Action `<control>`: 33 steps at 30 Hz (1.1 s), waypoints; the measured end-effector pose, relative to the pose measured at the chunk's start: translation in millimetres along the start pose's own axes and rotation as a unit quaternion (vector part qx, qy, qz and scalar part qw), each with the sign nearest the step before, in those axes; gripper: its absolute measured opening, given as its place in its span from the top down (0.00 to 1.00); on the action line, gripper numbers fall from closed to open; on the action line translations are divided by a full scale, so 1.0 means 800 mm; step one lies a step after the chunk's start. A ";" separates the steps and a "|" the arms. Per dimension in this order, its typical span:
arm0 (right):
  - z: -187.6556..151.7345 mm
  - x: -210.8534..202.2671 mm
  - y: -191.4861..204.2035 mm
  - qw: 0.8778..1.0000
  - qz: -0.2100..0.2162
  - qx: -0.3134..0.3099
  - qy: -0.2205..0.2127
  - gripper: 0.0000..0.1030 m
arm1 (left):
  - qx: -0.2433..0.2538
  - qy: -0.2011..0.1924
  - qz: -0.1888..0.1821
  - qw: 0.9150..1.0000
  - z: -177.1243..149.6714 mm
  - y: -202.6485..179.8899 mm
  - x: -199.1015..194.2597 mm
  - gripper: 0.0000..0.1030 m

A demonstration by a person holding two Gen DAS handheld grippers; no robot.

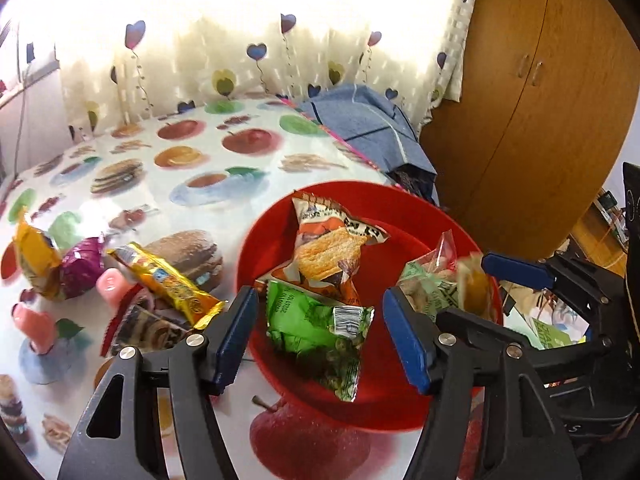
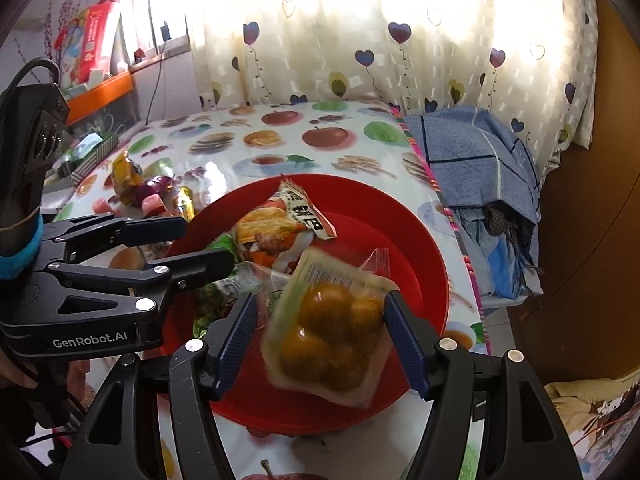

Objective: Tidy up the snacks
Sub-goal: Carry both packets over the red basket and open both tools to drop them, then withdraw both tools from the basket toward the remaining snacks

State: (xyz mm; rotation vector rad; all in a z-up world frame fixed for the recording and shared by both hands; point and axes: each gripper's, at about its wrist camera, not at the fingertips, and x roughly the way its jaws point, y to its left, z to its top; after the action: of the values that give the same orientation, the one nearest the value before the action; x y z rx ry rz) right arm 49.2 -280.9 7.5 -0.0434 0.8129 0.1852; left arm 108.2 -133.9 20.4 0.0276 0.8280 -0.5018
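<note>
Now my right gripper (image 2: 320, 332) has its jaws wide around a blurred yellow snack pouch (image 2: 328, 336) over the red bowl (image 2: 424, 264); left gripper (image 1: 320, 336) jaws wide, empty.

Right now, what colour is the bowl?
Red; the bowl shows best in the right wrist view.

The bench (image 1: 240, 184) carries a glossy cover printed with apples, burgers and cups. A red bowl (image 1: 400, 408) stands on it near the front right edge. Left of the bowl, loose snacks lie directly on the cover: a gold bar wrapper (image 1: 168, 280), a purple packet (image 1: 80, 266), a yellow packet (image 1: 34, 258), pink candies (image 1: 112, 286) and a brown packet (image 1: 148, 330). A blue cloth (image 1: 368, 128) lies at the far right edge.
</note>
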 end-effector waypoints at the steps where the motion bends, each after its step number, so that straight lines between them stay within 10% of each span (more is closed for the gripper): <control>1: 0.000 -0.003 0.002 1.000 0.002 -0.001 -0.003 0.35 | 0.001 -0.005 0.007 1.000 -0.001 0.000 -0.007 0.36; 20: -0.004 -0.040 0.084 0.995 0.065 -0.047 -0.055 0.27 | -0.068 -0.020 0.106 0.992 -0.072 0.073 -0.090 0.36; 33: -0.018 -0.029 0.152 0.991 0.118 -0.069 -0.003 0.26 | -0.119 -0.030 0.147 0.982 -0.141 0.134 -0.141 0.36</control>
State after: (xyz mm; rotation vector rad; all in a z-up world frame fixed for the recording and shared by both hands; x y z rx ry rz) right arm 1.5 -166.6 18.2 -0.0775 0.7977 0.4650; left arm 12.7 32.3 5.4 -0.0840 0.8045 -0.1234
